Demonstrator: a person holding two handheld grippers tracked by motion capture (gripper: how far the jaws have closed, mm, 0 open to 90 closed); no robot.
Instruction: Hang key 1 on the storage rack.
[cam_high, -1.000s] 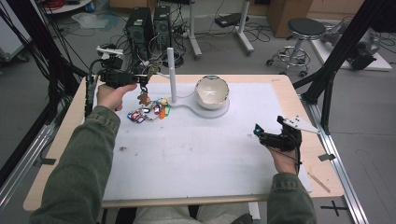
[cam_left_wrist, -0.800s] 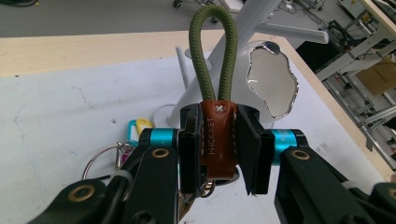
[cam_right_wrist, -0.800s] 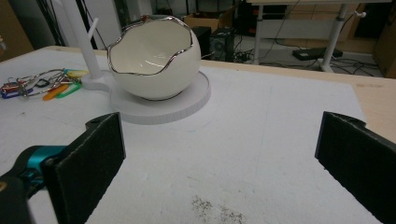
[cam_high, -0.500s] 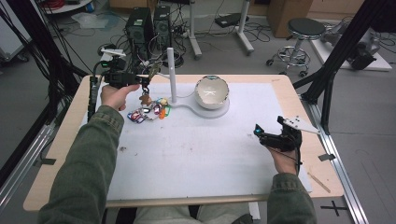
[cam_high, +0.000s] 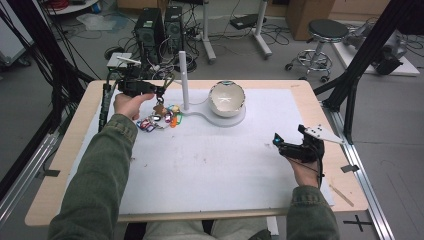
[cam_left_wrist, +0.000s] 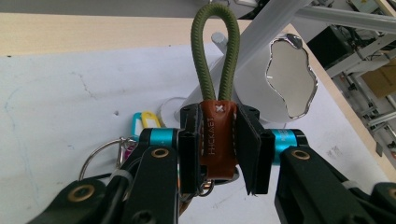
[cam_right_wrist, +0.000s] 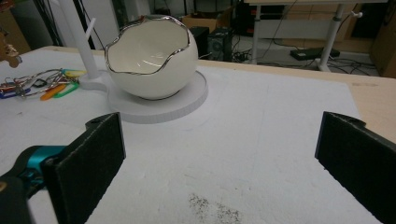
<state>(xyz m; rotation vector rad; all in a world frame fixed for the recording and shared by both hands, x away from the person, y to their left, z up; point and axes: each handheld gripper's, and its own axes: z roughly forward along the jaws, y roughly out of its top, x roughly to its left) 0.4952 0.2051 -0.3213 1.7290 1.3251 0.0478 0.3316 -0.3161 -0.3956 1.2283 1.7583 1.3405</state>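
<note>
Key fob: brown leather tab (cam_left_wrist: 218, 140) stamped with lettering and a small cross, clamped upright between the two black pads of the left gripper (cam_left_wrist: 219, 149). It sits square in the middle of the grip, one pad pressed on each flat side.
Cord loop: an olive-green loop (cam_left_wrist: 215, 51) rises out of the tab's top, well clear above the pads, standing free.
Key ring: a silver ring (cam_left_wrist: 100, 154) hangs below and to the side of the jaws in the left gripper view; the join to the tab is hidden behind the jaws.
Key bunch: coloured tags and keys (cam_high: 161, 119) lie on the white mat just below the left gripper (cam_high: 159, 91) in the high view; part of the bunch touches the mat, the fob end is lifted.
Left gripper state: closed narrow on the leather tab, held at the far left part of the table, near the white post.
Stand: a white post (cam_high: 183, 80) on a white base, just beside the bunch; the base also carries an egg-shaped bowl (cam_high: 227, 98) with a silver jagged rim.
Right gripper: (cam_high: 278, 142) rests at the near right of the mat, well apart from the bunch and the stand.
Right gripper state: jaws spread wide, nothing between the pads (cam_right_wrist: 88, 158); bare mat under them.
Table: wooden top (cam_high: 70, 150) covered by the white mat.
</note>
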